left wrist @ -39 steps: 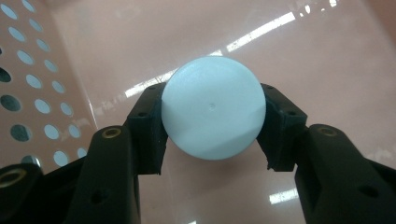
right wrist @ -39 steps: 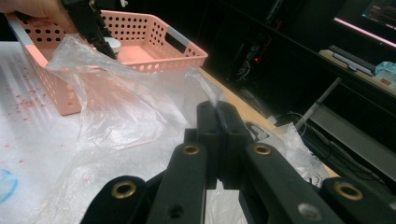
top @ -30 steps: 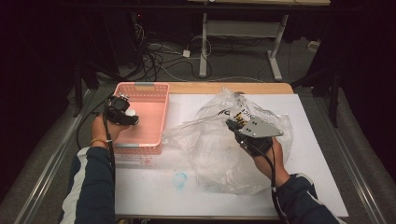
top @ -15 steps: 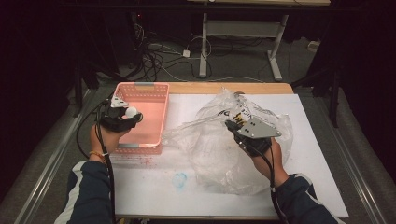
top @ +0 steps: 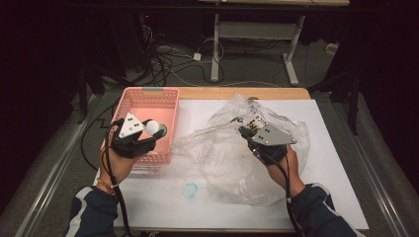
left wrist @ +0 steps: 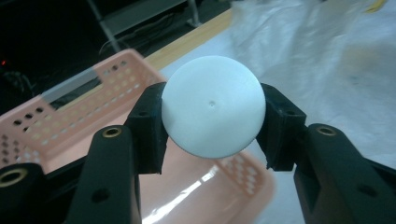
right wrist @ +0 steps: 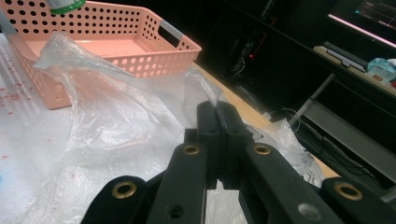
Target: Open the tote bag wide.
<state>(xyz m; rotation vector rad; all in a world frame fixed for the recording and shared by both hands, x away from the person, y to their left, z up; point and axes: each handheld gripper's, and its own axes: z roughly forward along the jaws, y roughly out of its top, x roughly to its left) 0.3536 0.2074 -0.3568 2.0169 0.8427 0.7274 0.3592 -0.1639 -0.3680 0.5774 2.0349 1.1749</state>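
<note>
Left gripper [top: 148, 132] jaws half open, clamped on white ball [left wrist: 213, 112], carried above pink basket [top: 163, 101] at left of counter [top: 267, 93], probably for moving toward bag. Right gripper [right wrist: 218, 122] jaws fully closed, pinching clear plastic bag [top: 232, 158] edge, probably to keep mouth lifted.

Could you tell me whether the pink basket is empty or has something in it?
Empty, apparently: the pink basket shows bare floor; the white ball is in the left gripper.
</note>
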